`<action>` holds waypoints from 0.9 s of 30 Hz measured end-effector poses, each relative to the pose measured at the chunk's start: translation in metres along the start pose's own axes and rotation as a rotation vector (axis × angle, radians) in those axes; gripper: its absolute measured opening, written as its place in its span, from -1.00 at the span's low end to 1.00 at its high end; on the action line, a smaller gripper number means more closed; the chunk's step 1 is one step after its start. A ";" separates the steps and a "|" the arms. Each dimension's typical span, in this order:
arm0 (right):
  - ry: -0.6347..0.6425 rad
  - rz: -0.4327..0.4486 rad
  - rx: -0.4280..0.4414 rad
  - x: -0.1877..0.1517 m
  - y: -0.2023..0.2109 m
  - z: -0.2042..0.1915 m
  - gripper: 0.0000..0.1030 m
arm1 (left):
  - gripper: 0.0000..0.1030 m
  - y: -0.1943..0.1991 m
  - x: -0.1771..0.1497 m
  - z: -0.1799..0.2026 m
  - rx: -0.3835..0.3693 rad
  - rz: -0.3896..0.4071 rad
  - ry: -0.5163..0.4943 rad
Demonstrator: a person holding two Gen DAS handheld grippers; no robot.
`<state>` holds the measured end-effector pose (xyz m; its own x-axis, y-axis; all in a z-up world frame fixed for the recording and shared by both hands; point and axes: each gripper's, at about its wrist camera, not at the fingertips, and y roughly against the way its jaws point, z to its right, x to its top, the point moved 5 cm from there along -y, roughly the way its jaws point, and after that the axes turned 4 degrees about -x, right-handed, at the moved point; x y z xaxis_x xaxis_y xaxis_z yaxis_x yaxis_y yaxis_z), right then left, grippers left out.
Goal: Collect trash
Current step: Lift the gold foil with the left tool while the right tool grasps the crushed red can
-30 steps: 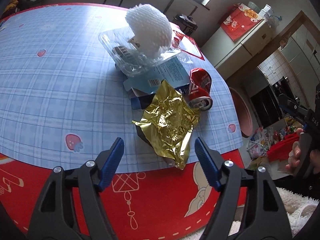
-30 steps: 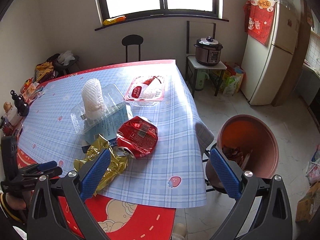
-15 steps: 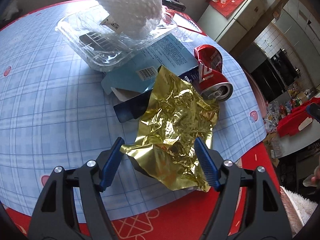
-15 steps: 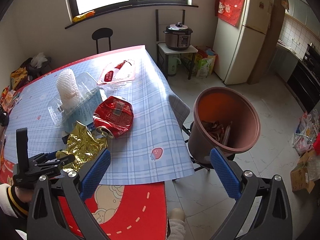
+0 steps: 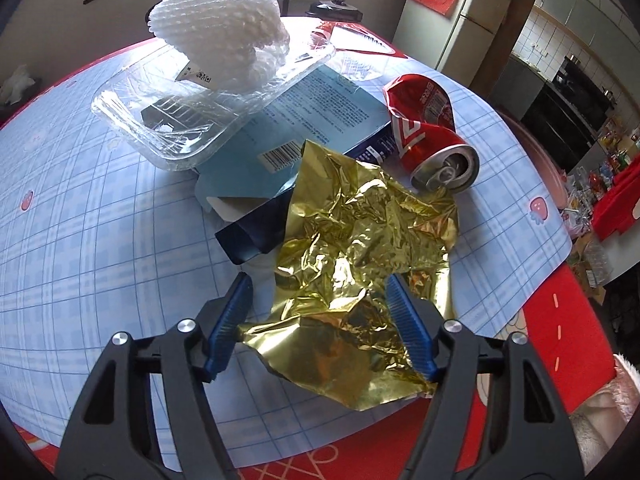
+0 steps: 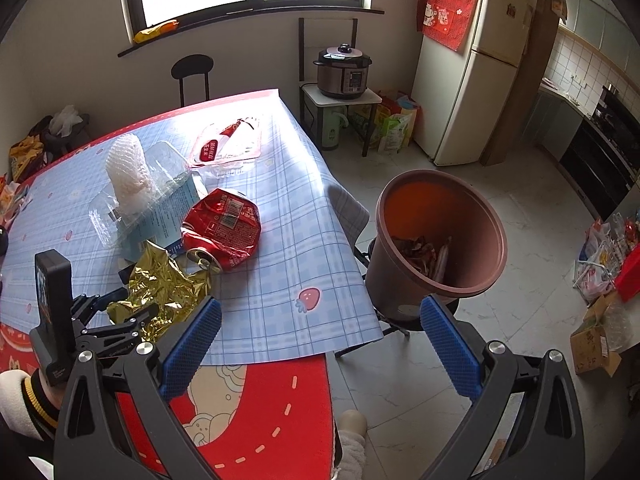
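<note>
A crumpled gold foil wrapper (image 5: 360, 256) lies near the table's front edge. My left gripper (image 5: 320, 320) is open, with its blue pads on either side of the foil's near end. Behind the foil lie a crushed red can (image 5: 428, 132), a light blue box (image 5: 304, 120) and a clear plastic tray (image 5: 192, 104) with white foam netting (image 5: 224, 44). In the right wrist view the foil (image 6: 164, 284), the can (image 6: 224, 224) and the left gripper (image 6: 120, 316) show at the left. My right gripper (image 6: 320, 340) is open and empty, off the table's corner, near the brown trash bin (image 6: 436, 240).
A red and clear wrapper (image 6: 228, 146) lies farther back on the blue checked tablecloth (image 6: 296, 240). The bin stands on the floor to the right of the table and holds some trash. A fridge (image 6: 476, 68), a rice cooker (image 6: 344, 68) on a stand and a chair (image 6: 192, 76) stand behind.
My left gripper has moved forward over the table until its pads straddle the gold foil. My right gripper has moved back and right, and the bin now shows more fully.
</note>
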<state>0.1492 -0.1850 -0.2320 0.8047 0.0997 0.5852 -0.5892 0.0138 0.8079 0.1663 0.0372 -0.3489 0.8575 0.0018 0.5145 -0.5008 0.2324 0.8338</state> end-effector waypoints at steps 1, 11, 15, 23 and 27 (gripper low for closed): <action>0.006 -0.001 0.007 0.001 -0.002 -0.004 0.90 | 0.25 0.001 -0.001 -0.002 -0.012 -0.005 0.005; 0.073 -0.019 0.119 0.013 -0.037 -0.060 0.90 | -0.20 0.052 -0.022 -0.050 -0.068 0.025 0.094; 0.083 -0.020 0.160 0.023 -0.060 -0.085 0.90 | -0.21 0.086 -0.023 -0.080 -0.043 0.099 0.177; 0.181 -0.012 0.108 0.046 -0.115 -0.138 0.90 | -0.20 0.153 -0.038 -0.156 0.055 0.239 0.381; 0.171 -0.031 0.026 0.051 -0.141 -0.146 0.90 | -0.20 0.174 -0.046 -0.180 0.095 0.273 0.428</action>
<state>0.2626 -0.0365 -0.3269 0.7967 0.2678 0.5417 -0.5608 -0.0065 0.8280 0.0607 0.2526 -0.2638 0.6560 0.4525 0.6041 -0.7043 0.0791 0.7055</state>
